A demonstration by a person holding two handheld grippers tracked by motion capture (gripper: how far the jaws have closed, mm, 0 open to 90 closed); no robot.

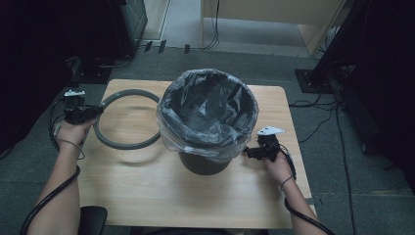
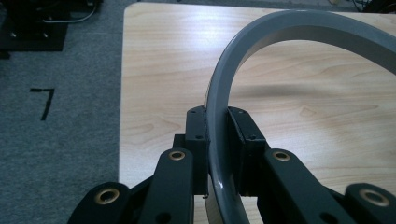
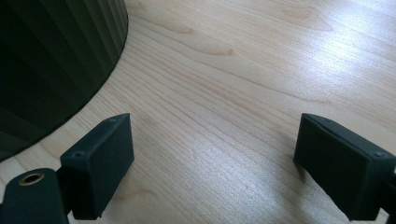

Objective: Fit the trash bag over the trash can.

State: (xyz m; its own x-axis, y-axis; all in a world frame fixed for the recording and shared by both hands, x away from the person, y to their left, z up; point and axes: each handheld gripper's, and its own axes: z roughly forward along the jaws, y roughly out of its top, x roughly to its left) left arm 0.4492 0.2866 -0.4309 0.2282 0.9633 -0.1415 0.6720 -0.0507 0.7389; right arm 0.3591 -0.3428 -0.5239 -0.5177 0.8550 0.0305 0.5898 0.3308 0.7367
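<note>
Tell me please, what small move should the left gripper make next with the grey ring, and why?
Probably carry the grey ring rightward, toward the top of the bin. The left gripper is shut on the ring's band, and the clear bag hangs loose over the bin's rim, so the ring likely goes there. The right gripper waits open beside the bin.

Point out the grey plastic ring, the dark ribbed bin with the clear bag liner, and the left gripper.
grey plastic ring (image 1: 119, 143): high view, on its near arc.
dark ribbed bin (image 1: 203, 164): high view, on its outer wall below the liner.
left gripper (image 2: 217, 140): left gripper view, between the pads clamping the ring.
</note>
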